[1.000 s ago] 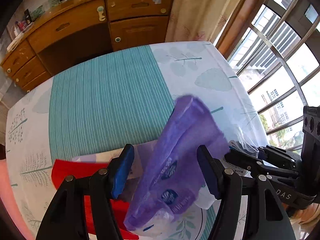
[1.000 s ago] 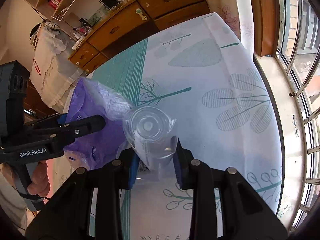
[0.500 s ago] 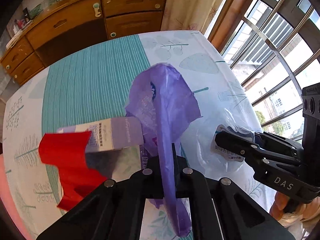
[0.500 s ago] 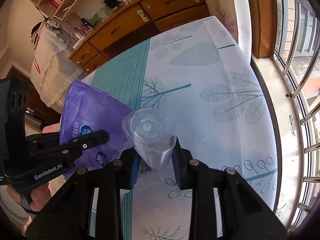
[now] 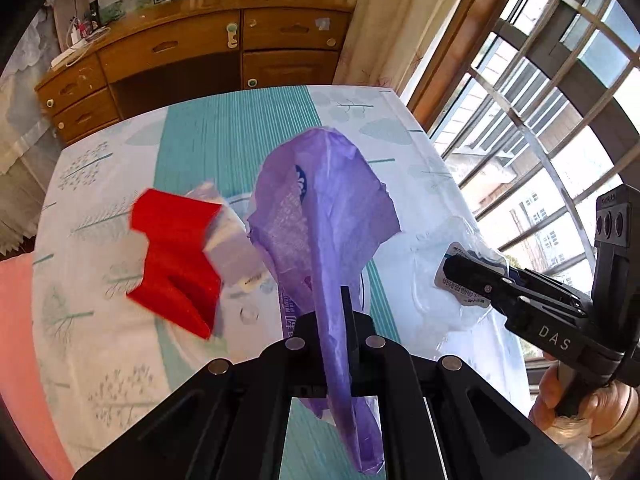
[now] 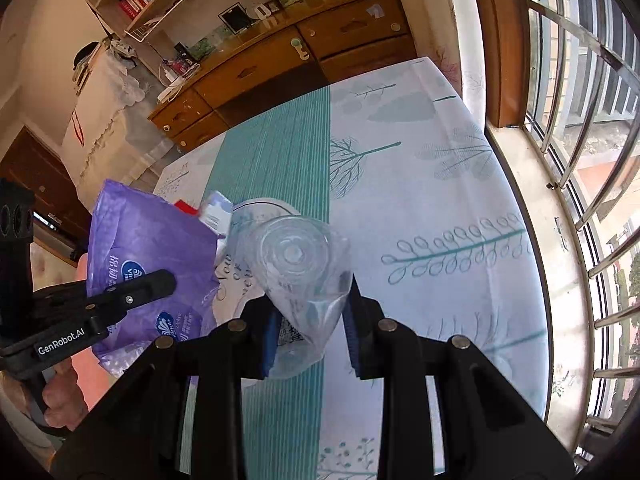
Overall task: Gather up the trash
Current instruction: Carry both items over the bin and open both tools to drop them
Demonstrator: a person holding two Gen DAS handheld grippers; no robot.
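Observation:
My left gripper (image 5: 334, 316) is shut on a purple plastic wrapper (image 5: 324, 216) and holds it up above the table. The wrapper also shows at the left of the right wrist view (image 6: 148, 248). My right gripper (image 6: 310, 320) is shut on a clear crumpled plastic cup (image 6: 296, 264), held above the table; the cup with its label appears in the left wrist view (image 5: 444, 280). A red and white-purple carton (image 5: 176, 264) lies on the tablecloth, left of the wrapper.
The table has a white leaf-print cloth with a teal striped band (image 6: 280, 160). A wooden desk with drawers (image 5: 192, 52) stands beyond the far edge. A barred window (image 6: 580, 120) runs along the right side.
The left gripper, open a second ago, closed on the purple wrapper and lifted it up and back. The red carton now lies uncovered. The right gripper kept holding the cup.

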